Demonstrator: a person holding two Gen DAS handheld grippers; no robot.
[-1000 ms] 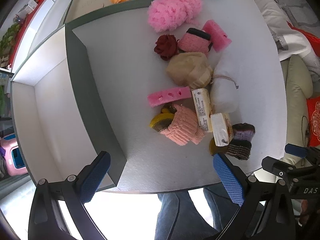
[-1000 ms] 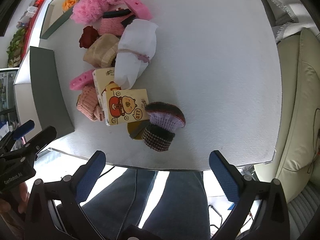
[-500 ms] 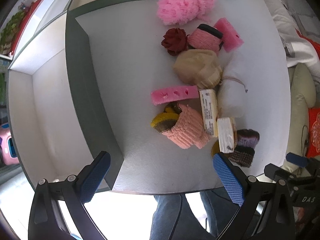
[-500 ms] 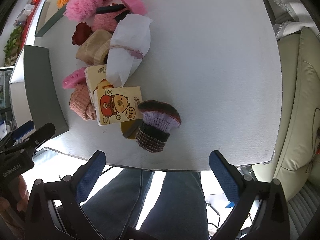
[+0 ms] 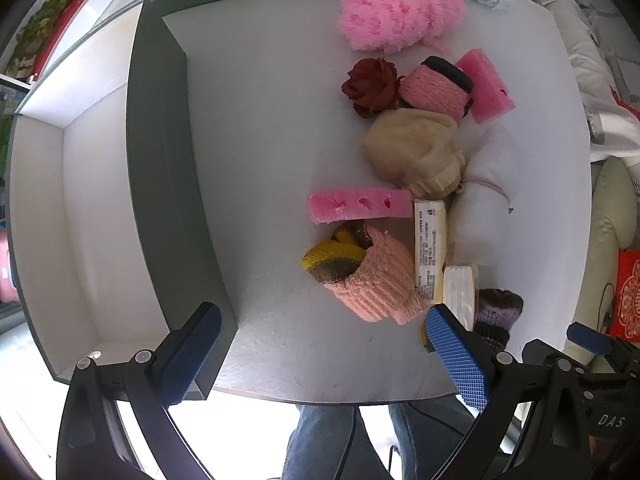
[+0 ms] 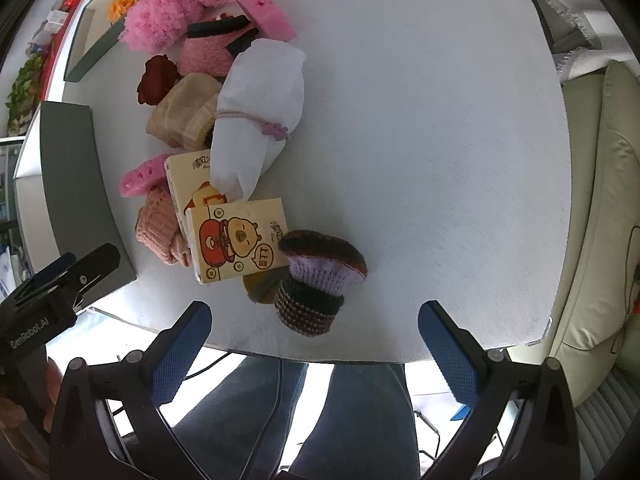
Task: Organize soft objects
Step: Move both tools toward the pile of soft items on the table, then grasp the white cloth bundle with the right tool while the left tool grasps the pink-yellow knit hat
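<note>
Both grippers (image 5: 323, 354) (image 6: 315, 350) nearer soft pile (image 5: 404, 184) (fingers apart).

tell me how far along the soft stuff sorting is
Barely begun. The grey-walled box shows nothing inside. In hand: nothing, since the left gripper and right gripper are both open. Left: the whole pile on the table, from the knitted mushroom to the fluffy pink pompom.

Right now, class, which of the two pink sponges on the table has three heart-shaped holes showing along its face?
The long pink sponge lying beside the tissue pack. The other pink sponge, behind the pink yarn spool, shows no such row.
</note>
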